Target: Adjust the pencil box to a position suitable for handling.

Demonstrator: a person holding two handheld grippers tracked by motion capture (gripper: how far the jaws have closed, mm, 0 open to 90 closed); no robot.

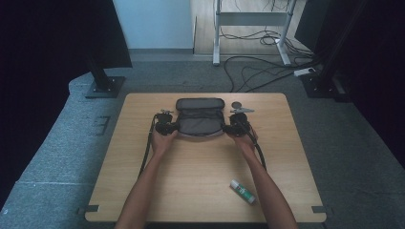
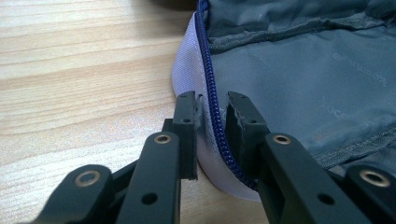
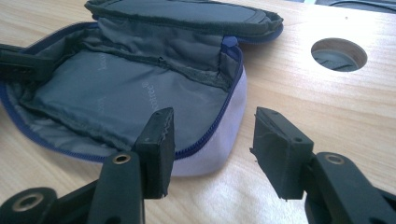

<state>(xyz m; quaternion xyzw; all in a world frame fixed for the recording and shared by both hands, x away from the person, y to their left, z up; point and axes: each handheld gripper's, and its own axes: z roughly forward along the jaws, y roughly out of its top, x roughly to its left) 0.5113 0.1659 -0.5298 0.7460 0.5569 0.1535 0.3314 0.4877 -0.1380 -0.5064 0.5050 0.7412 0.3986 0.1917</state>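
Note:
An unzipped pouch [image 1: 200, 120] lies at the middle of the wooden table, its lid folded back toward the far side. It has a pale lilac outside [image 3: 224, 140], grey lining [image 2: 299, 79] and a blue zipper [image 2: 210, 88]. My left gripper [image 1: 167, 127] is at the pouch's left end; in the left gripper view its jaws [image 2: 214, 116] are shut on the zipper rim. My right gripper [image 1: 236, 128] is at the pouch's right end. It stands open [image 3: 217, 144], with the lilac corner just ahead of and between its jaws, not touching them.
A white and green glue stick [image 1: 242, 191] lies near the table's front right. A round hole [image 1: 237, 105] [image 3: 339, 53] in the tabletop sits just beyond the right gripper. Cables and stand feet are on the floor behind the table.

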